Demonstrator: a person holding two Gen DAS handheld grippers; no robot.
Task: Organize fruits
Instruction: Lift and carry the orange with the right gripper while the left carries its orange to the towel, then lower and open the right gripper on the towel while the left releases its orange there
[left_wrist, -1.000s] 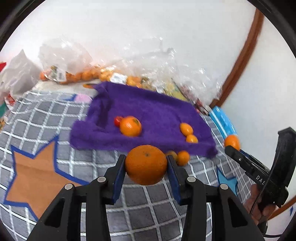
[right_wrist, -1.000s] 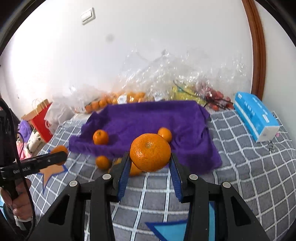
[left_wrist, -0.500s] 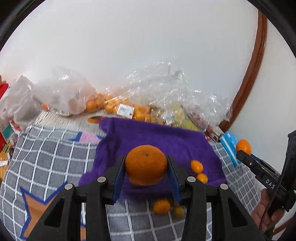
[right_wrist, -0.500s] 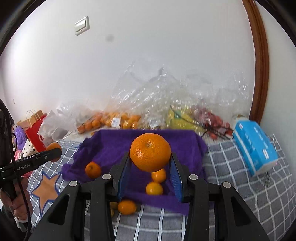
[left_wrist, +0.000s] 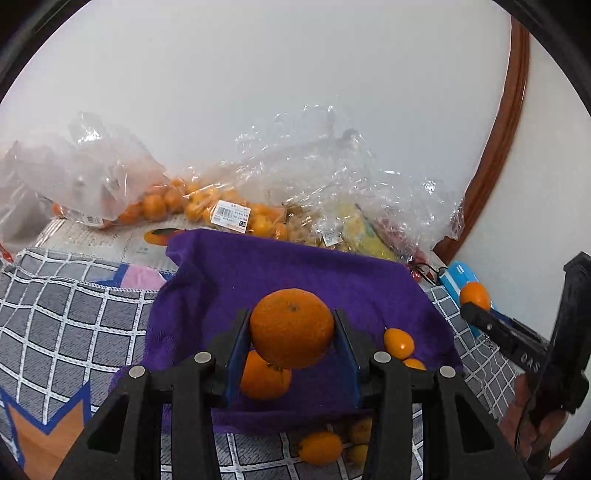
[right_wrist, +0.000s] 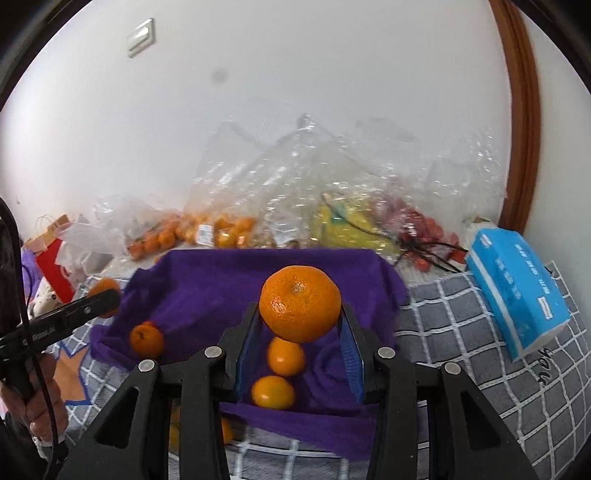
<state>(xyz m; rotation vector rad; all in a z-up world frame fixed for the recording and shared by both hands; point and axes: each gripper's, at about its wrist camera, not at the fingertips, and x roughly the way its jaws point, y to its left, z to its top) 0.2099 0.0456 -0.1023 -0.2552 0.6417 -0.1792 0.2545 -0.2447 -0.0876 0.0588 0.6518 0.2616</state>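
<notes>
Fingers of the left gripper (left_wrist: 291, 341) clamp an orange (left_wrist: 291, 328), tilted down over the purple towel (left_wrist: 295, 269), where another orange (left_wrist: 264, 378) and small kumquats (left_wrist: 398, 341) lie. At the right edge a hand (left_wrist: 532, 413) holds the other gripper. Right wrist view: the right gripper (right_wrist: 300, 338) clamps its own mandarin (right_wrist: 300, 308) over the same towel. Only this view shows the blue tissue pack (right_wrist: 517, 291) fully and a wall switch (right_wrist: 141, 37).
</notes>
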